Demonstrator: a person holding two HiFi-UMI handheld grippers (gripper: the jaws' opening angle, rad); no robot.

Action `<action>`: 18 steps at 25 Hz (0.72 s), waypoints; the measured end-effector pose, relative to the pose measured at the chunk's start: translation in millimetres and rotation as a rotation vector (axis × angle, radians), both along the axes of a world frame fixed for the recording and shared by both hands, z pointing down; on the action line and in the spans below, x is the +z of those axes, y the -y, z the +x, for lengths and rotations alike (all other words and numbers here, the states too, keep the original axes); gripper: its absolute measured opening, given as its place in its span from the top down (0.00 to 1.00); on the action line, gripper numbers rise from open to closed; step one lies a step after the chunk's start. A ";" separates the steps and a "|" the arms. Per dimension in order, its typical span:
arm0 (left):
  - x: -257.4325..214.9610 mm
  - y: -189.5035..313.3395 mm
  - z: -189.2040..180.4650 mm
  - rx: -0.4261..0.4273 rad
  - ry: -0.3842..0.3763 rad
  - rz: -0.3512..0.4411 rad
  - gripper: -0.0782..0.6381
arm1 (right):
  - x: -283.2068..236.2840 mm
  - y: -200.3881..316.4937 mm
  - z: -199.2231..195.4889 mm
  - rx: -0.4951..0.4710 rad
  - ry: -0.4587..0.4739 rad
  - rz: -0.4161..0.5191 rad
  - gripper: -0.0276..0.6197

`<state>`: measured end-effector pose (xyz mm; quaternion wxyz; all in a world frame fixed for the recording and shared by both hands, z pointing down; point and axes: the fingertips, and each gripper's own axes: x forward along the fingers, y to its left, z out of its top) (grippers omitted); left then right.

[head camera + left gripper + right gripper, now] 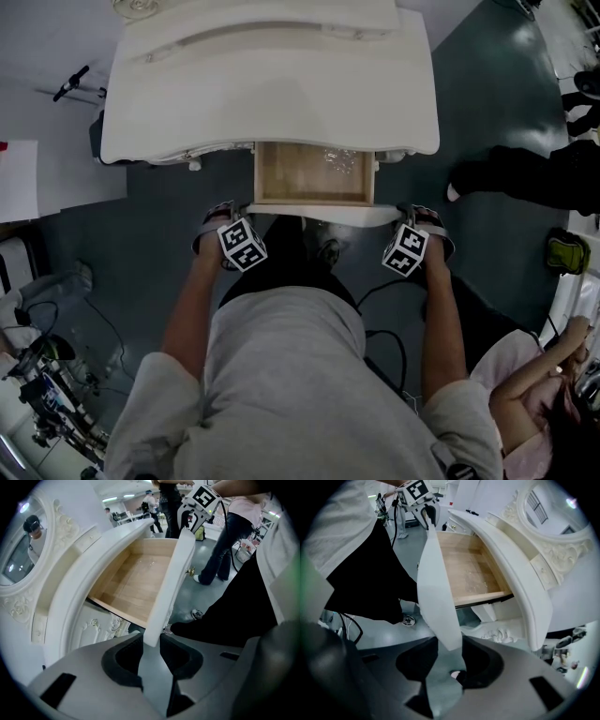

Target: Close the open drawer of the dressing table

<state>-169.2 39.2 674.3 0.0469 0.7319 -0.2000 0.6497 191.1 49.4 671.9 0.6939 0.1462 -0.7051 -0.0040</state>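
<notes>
Dark-green floor (141, 244) underfoot, white dressing table (272, 84) ahead. Pinching the left end of the drawer front (314, 214) with the left gripper (217, 230), jaws pressed on both faces. In the middle, drawer (314, 173) pulled well out, wooden bottom showing. Pinching the right end likewise with the right gripper (424, 225). Judged poised to close: calls for an even, straight push from both ends, no skewing

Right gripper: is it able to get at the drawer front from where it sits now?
Probably yes. The right gripper is already at one end of the drawer front. That end sits between its jaws, seemingly clamped, and nothing stands in the way.
</notes>
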 end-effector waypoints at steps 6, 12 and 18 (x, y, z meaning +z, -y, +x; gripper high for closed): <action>-1.6 2.7 -1.7 -0.002 0.003 0.007 0.73 | -1.0 2.0 -1.5 0.002 -0.001 0.000 0.70; 1.4 6.9 -3.6 -0.001 0.014 0.016 0.73 | 0.0 7.0 -1.8 0.002 0.002 0.007 0.70; 3.1 6.5 -2.5 -0.009 0.010 0.007 0.73 | 1.5 7.2 -0.6 0.002 0.007 0.004 0.70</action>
